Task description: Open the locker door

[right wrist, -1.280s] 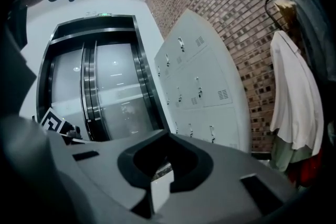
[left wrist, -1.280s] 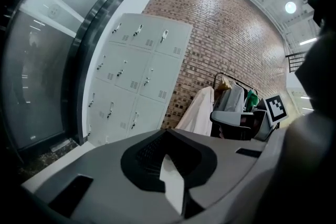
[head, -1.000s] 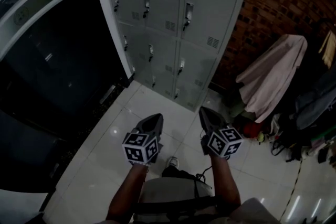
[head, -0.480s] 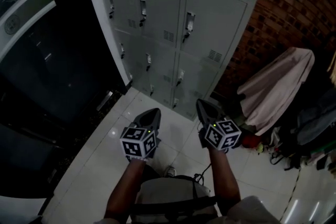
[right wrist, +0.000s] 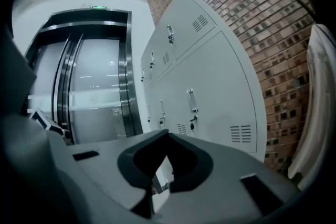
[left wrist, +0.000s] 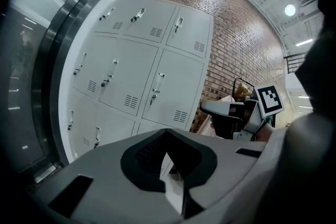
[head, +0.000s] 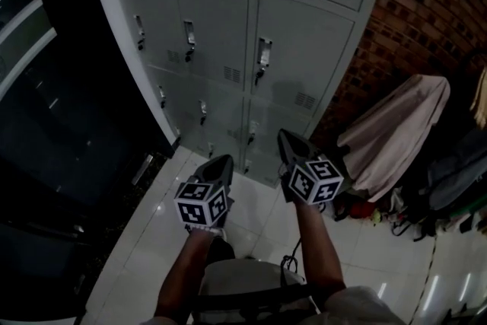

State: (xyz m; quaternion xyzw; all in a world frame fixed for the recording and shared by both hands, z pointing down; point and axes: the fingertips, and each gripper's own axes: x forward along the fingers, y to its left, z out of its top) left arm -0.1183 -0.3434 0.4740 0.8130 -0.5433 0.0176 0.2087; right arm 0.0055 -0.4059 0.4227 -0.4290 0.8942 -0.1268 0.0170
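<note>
A bank of grey metal lockers [head: 304, 65] stands ahead, every door closed. Each door has a small vertical latch handle [head: 262, 57] and a vent. My left gripper [head: 221, 161] and right gripper [head: 285, 137] are held side by side at waist height, pointing at the lower lockers and short of them. Both are shut with nothing between the jaws. The left gripper view has the closed tips [left wrist: 167, 134] below a locker door [left wrist: 178, 92]. The right gripper view has its closed tips [right wrist: 168, 136] under a door with a handle [right wrist: 193, 107].
A brick wall [head: 434, 4] adjoins the lockers on the right. A pinkish cloth [head: 396, 129] hangs over something there, with bags [head: 456, 171] on the floor beyond. A dark glass and steel lift door [head: 46, 110] is at the left. The floor [head: 152, 240] is glossy white tile.
The person has stepped closer to the lockers, which now fill more of the head view. Both grippers have moved forward with the body and stay shut.
</note>
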